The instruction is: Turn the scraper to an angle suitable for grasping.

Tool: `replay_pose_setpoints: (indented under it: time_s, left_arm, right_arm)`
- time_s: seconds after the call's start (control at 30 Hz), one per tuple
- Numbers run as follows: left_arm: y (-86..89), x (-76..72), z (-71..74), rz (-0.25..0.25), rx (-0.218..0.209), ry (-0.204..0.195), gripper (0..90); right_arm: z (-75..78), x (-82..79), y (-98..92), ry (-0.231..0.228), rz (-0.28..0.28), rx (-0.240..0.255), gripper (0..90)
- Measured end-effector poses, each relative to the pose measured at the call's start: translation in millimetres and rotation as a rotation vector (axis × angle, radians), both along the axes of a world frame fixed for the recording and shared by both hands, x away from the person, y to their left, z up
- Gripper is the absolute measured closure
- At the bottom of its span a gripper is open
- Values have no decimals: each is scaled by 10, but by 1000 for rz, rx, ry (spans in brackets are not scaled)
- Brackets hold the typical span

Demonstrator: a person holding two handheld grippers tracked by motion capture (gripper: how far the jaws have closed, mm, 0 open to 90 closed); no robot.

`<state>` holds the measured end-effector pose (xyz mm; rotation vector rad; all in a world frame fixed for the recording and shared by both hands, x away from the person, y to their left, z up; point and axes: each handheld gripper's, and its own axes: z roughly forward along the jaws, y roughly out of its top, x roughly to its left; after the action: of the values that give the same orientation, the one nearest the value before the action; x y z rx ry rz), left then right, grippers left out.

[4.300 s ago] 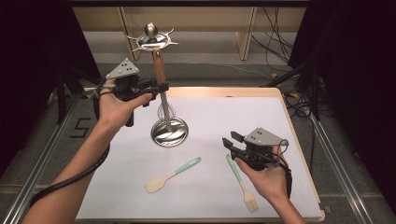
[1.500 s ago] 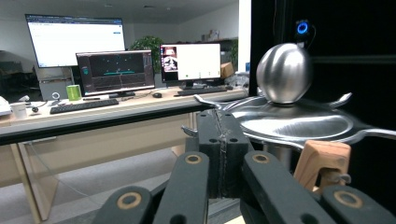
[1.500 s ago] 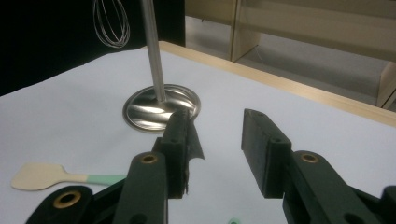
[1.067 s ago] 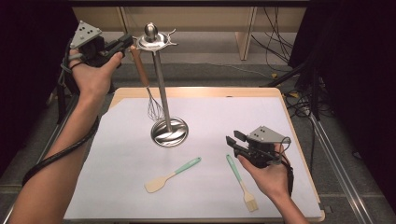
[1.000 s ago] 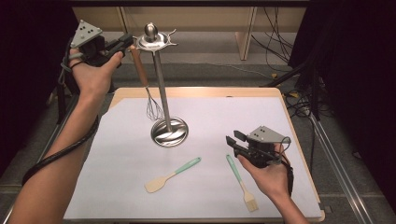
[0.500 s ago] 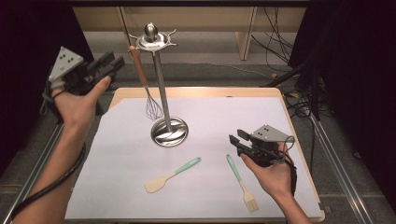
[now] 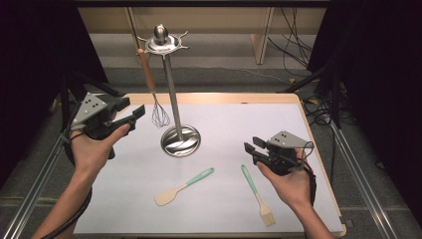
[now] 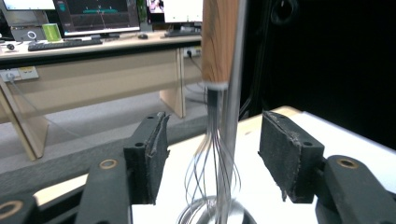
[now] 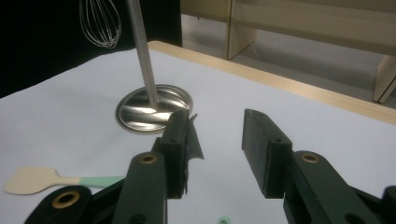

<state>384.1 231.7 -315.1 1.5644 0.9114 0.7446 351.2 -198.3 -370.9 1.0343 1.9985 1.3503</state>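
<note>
Change since a second ago: my left gripper [image 7: 130, 115] has come down from the top of the rack [image 7: 171, 94] and off to its side; its jaws have just been opening and nothing is between the pads now. The whisk [image 7: 151, 84] stays behind, hung from the rack's crown by its wooden handle.

Item, whisk: hangs upright, long axis vertical, wire head low and clear of the table [image 7: 298, 129], just ahead of my left gripper's tips. In the left gripper view its wires [image 8: 212, 154] show beyond the gap between my spread jaws, beside the rack's steel post.

Item, spatula [image 7: 183, 186]: lies flat on the white sheet, between my two hands and nearer my body than either gripper's tips; long axis slanted, blade toward me, mint handle pointing away toward the rack's base.

Item, brush [image 7: 257, 192]: lies flat just beside and under my right gripper [image 7: 251, 152], long axis running roughly toward me, bristles at the near end.

Item, right gripper: jaws apart, empty, hovering over the sheet.

Judgement: the brush is nearer my right hand, so the next pickup looks like a short drop onto its mint handle, jaws set across it.
</note>
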Motion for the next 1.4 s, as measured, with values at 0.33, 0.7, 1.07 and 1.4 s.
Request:
replay_pose_setpoints:
  time_s: [0.33,0.7,1.07,1.4]
  left_arm:
    - [-227,12,-163,-129,214,142,485]
    - [-612,7,-450,-291,480,365,563]
    - [-974,60,-849,-389,568,566,590]
    - [-1210,62,-953,-426,706,722,636]
  right_arm:
    - [17,-87,-21,28,-17,-2,625]
    - [34,-121,-59,42,-11,-24,625]
    - [3,-99,-80,43,-27,-12,622]
    - [-20,-115,-51,50,-37,8,620]
